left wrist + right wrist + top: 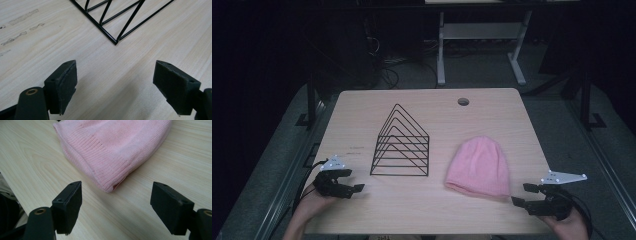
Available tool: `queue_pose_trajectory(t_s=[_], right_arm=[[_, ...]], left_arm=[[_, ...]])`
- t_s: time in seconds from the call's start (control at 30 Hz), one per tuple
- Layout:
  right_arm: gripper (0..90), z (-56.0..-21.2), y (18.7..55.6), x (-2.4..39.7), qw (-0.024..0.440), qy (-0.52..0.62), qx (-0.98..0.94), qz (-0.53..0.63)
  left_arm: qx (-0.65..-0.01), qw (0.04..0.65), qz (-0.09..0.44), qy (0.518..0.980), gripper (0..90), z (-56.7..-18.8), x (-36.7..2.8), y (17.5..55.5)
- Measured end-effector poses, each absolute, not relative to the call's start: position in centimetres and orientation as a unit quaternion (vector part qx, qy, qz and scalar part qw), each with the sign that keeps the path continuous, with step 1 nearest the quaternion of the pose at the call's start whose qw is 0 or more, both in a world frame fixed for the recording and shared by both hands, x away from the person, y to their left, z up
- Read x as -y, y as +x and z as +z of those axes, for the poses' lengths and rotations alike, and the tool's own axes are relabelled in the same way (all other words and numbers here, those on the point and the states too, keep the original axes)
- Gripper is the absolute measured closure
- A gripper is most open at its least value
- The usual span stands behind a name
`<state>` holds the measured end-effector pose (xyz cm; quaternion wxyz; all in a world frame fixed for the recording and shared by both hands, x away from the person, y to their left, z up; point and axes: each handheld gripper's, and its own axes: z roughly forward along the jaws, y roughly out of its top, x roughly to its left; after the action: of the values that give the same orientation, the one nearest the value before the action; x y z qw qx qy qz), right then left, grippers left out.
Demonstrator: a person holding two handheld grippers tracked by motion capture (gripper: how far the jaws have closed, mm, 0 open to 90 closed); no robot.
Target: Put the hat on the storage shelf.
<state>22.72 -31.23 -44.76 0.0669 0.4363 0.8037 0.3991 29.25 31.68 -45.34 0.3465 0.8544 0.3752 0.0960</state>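
A pink knitted beanie (479, 167) lies flat on the wooden table (427, 210), right of centre, its ribbed brim toward the front edge. My right gripper (523, 195) rests at the table's front right corner, open, a short way from the brim's right corner. In the right gripper view the beanie (112, 145) lies just ahead of the open right gripper (116, 206), nothing between the pads. A black wire rack (401, 145) stands at the table's middle. My left gripper (352, 181) sits open near the front left; the rack's corner (115, 41) lies ahead of the left gripper (115, 85).
A round cable hole (463, 102) is in the table's far edge. Beyond the table stand a white desk frame (482, 45) and dark floor with cables. Faint scuff marks (20, 30) show on the tabletop to the left of the rack.
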Motion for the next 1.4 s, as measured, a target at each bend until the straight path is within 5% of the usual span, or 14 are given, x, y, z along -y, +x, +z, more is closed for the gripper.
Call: queue_pose_trajectory(t_s=[0.5,1.4], right_arm=[[22.8,-42.8,24.2,29.9,0.066,0.423,-0.809,0.403],[19.4,-40.0,32.7,27.0,0.010,0.405,-0.843,0.354]], left_arm=[[-0.372,0.346,0.094,0.856,19.6,-45.4,-31.7,28.9],[-0.376,0.361,0.096,0.848,20.0,-45.1,-32.0,29.1]])
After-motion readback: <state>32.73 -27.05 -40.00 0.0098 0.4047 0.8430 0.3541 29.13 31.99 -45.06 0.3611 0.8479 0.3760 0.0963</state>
